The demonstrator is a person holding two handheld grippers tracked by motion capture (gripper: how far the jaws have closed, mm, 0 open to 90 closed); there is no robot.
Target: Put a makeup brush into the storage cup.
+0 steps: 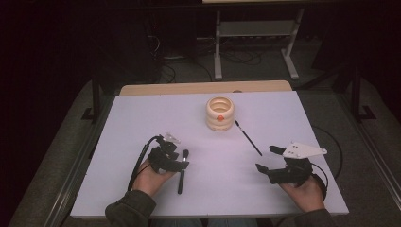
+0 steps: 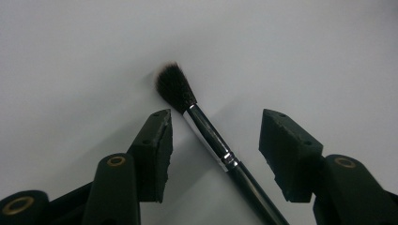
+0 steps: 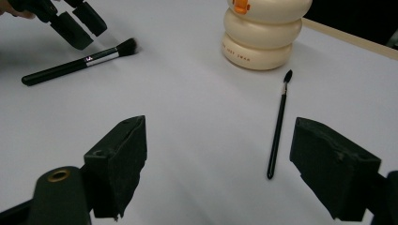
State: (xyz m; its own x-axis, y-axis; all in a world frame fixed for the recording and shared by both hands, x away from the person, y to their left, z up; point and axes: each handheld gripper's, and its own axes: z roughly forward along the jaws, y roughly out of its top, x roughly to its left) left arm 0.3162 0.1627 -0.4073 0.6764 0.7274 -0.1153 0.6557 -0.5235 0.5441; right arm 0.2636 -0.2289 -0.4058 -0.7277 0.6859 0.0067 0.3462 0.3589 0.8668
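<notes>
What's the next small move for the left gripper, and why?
Probably close the left gripper. It is open, and the thick makeup brush lies flat on the white table between its jaws, ferrule roughly level with the fingertips, so a squeeze should catch it.

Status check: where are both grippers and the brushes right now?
Left gripper open over big brush, not gripping. Right gripper open, empty, near thin brush. Cream holder beyond, nothing blocking.

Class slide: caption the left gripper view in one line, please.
Open left gripper straddles a black makeup brush lying on the white table, its jaws apart on either side of the ferrule.
</notes>
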